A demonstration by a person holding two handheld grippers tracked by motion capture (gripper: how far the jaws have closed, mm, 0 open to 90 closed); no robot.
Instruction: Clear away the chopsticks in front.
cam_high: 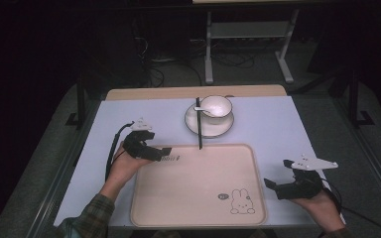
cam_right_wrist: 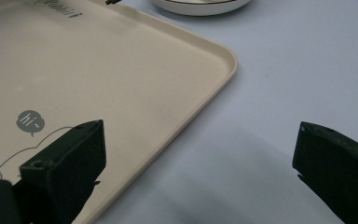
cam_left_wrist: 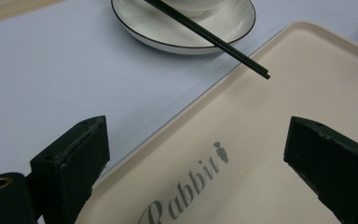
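Right tool: jaws apart, empty, just off the tray's right edge near the near corner.
Tray: bare middle; we judge plenty of landing room there.
Left tool: jaws wide, empty, over the far-left rim.
Chopsticks: resting on the plate, near tips over the tray's far rim; we should pinch both together.
Bowl: on the plate, spoon inside; keep clear.

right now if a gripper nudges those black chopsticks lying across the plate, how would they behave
The chopsticks look thin, stiff and smooth, so they would likely slide or roll rather than bend. They rest on the plate rim with their tips overhanging the tray, so a push could probably tip them off. The glossy plate likely gives little grip.
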